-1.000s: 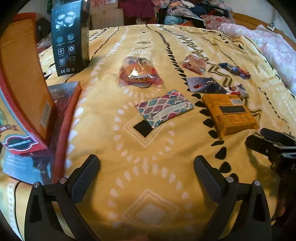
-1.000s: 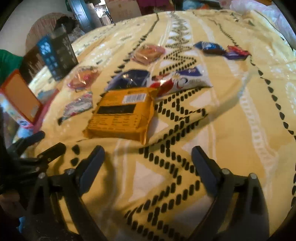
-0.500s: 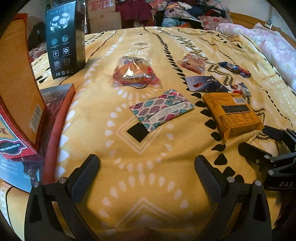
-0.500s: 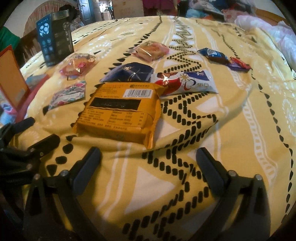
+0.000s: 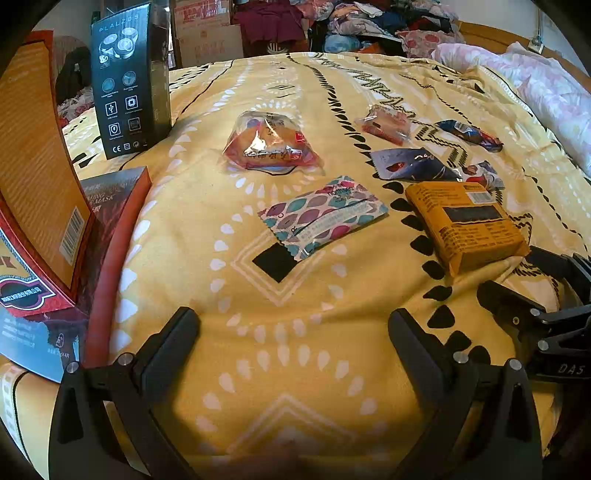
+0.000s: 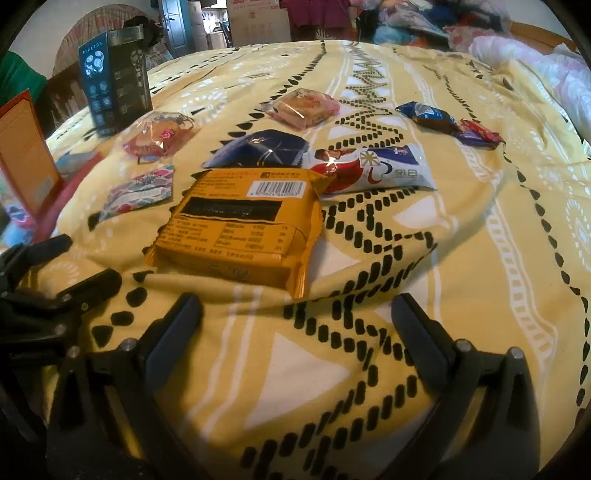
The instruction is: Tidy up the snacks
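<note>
Several snacks lie on a yellow patterned bedspread (image 5: 295, 369). An orange packet (image 6: 243, 225) lies just ahead of my right gripper (image 6: 295, 317), which is open and empty; the packet also shows in the left wrist view (image 5: 465, 225). A leaf-patterned packet (image 5: 325, 218) lies ahead of my left gripper (image 5: 291, 328), also open and empty. Farther off are a clear red pastry packet (image 5: 269, 147), a dark blue packet (image 6: 258, 149), a white and red packet (image 6: 369, 170), a pink pastry packet (image 6: 303, 107) and two small candy packets (image 6: 450, 123).
A black product box (image 5: 129, 77) stands at the back left. An orange-red box (image 5: 33, 177) stands at the left over a flat red box (image 5: 110, 206). Clothes are piled beyond the bed (image 5: 369, 22). A pink quilt (image 5: 546, 92) lies at the right.
Both grippers have moved forward and lower toward the snacks. The right gripper now sits close behind the orange packet. Both stay open.
</note>
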Tool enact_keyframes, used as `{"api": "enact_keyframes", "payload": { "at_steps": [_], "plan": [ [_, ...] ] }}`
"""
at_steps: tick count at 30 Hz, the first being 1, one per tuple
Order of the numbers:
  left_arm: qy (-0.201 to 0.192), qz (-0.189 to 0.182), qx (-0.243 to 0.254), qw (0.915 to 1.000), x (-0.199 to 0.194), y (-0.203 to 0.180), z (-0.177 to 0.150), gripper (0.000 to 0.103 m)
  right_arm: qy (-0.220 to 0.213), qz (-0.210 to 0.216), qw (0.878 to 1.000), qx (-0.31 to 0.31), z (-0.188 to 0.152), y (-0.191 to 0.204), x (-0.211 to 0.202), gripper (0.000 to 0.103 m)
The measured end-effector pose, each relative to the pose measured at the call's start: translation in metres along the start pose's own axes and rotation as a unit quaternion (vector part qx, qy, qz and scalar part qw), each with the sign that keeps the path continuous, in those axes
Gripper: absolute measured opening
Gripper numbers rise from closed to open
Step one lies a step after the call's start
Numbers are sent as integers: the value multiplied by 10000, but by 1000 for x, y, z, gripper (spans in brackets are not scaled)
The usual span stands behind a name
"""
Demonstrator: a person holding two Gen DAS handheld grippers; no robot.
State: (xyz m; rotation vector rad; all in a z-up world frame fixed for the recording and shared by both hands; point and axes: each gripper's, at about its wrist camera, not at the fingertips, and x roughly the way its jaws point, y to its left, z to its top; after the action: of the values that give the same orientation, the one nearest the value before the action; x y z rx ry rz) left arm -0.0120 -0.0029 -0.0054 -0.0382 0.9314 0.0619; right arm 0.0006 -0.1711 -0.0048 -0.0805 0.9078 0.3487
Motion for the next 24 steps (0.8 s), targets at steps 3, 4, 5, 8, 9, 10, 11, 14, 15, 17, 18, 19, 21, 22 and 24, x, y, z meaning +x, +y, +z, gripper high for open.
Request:
{"api": "enact_keyframes", "payload": {
  "at_steps": [3, 4, 5, 8, 9, 10, 11, 14, 15, 17, 18, 19, 21, 22, 24],
  "plan": [
    [4, 12, 5, 10000, 0, 0, 0, 103, 1, 8, 10000, 4, 0, 0, 0, 103],
    [4, 16, 9, 10000, 0, 0, 0, 103, 2, 23, 10000, 14, 0, 0, 0, 103],
    [7, 19, 11, 10000, 1, 0, 0, 103, 4, 22, 10000, 12, 0, 1, 1, 103],
    [9, 27, 14, 10000, 1, 0, 1, 103, 1, 23, 10000, 13, 0, 0, 1, 103],
    [8, 24, 12, 10000, 1, 0, 1, 103, 1, 26, 10000, 15, 0, 0, 1, 103],
    [9, 23, 11, 10000, 1, 0, 1, 103, 1, 25, 10000, 15, 0, 0, 1, 103],
    [9, 25, 13, 10000, 1, 0, 1, 103, 1, 25, 10000, 15, 0, 0, 1, 103],
    [8, 23, 11, 10000, 1, 0, 1, 103, 2, 22, 10000, 13, 0, 0, 1, 103],
    [8, 24, 12, 10000, 1, 0, 1, 103, 2, 21, 10000, 12, 0, 0, 1, 103],
    [7, 21, 11, 10000, 1, 0, 1, 103, 1, 21, 10000, 12, 0, 0, 0, 103],
    [9, 25, 12, 10000, 1, 0, 1, 103, 2, 20, 10000, 12, 0, 0, 1, 103],
    [8, 28, 14, 10000, 1, 0, 1, 103, 2, 20, 10000, 12, 0, 0, 1, 103],
    [8, 26, 13, 10000, 1, 0, 1, 103, 2, 22, 10000, 13, 0, 0, 1, 103],
    [8, 28, 14, 10000, 1, 0, 1, 103, 1, 22, 10000, 13, 0, 0, 1, 103],
    [8, 30, 15, 10000, 1, 0, 1, 103, 2, 25, 10000, 15, 0, 0, 1, 103]
  ]
}}
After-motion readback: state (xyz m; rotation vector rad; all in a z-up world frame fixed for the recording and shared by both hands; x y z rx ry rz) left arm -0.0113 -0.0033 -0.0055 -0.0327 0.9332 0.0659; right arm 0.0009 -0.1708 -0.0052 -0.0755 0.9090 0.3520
